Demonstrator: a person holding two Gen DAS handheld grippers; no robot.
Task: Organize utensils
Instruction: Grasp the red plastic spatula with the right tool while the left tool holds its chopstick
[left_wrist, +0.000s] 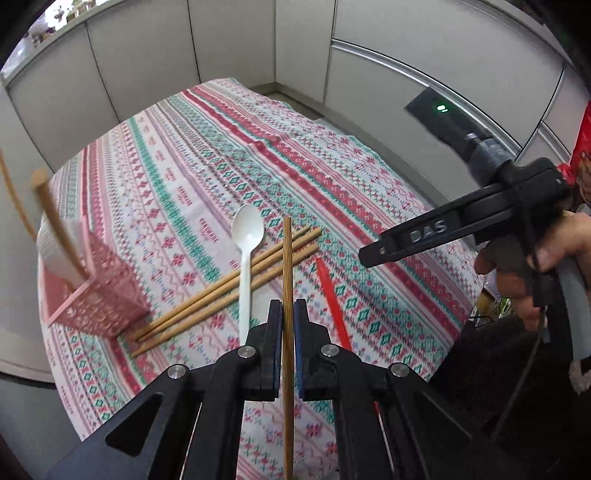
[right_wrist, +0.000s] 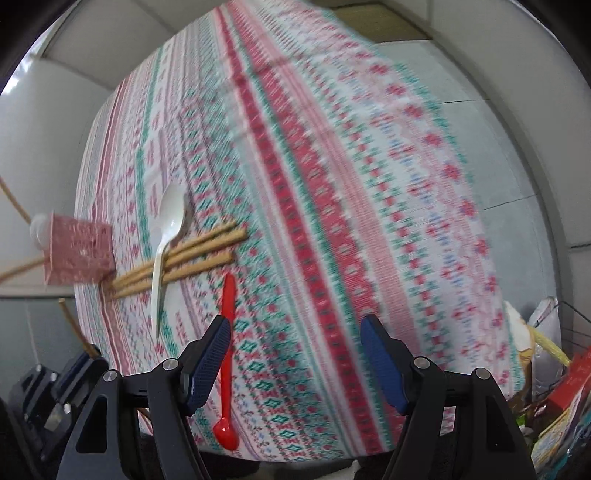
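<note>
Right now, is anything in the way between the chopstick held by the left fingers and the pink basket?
Nothing visible blocks it. The chopstick is held above the cloth, and the pink basket stands off to the left. The white spoon and three chopsticks lie flat on the cloth, below that path.

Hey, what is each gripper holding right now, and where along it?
Left gripper pinches one wooden chopstick around mid-length. Right gripper holds nothing, jaws open.
</note>
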